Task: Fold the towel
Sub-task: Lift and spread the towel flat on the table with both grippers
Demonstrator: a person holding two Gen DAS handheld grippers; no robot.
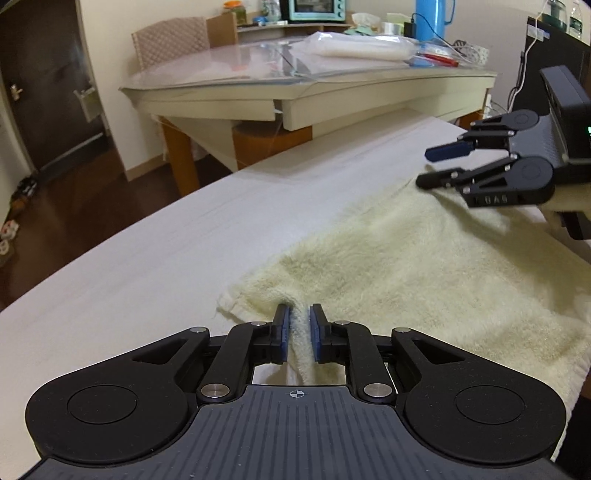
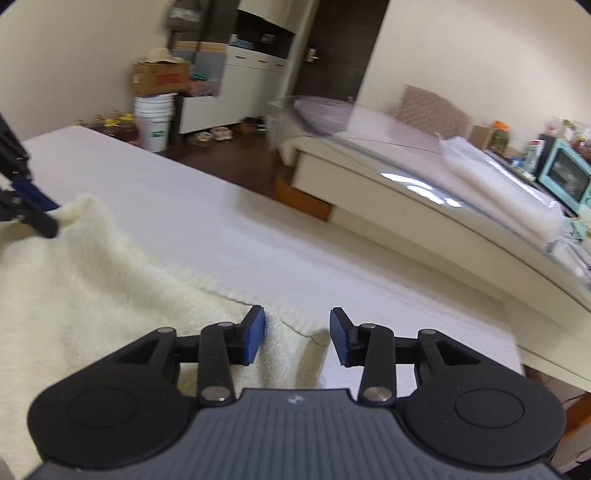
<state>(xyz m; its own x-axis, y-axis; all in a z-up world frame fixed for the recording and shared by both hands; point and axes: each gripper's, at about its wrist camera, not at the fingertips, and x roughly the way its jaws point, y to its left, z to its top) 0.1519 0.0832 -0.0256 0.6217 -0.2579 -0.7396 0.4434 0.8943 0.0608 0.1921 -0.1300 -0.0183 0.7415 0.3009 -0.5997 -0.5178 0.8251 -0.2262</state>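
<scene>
A cream terry towel [image 1: 406, 266] lies spread on a white padded surface [image 1: 166, 258]. My left gripper [image 1: 300, 325] is nearly shut on a raised pinch of the towel's near edge, and the cloth fills the narrow gap between its blue pads. My right gripper [image 1: 428, 166] hovers at the towel's far corner, open. In the right wrist view the right gripper [image 2: 297, 332] stands wide with a towel [image 2: 74, 295] corner lying loose between its pads, which do not press on it. The left gripper [image 2: 37, 218] shows at the left edge, against a lifted towel peak.
Beyond the white surface [image 2: 221, 221] stands a cream desk [image 1: 295, 103] with a glass top, a plastic-wrapped bundle [image 1: 362, 48], a blue jug [image 1: 430, 18] and a teal oven [image 2: 565, 177]. A white bucket [image 2: 155, 122] and a cardboard box [image 2: 160, 77] sit on the dark floor.
</scene>
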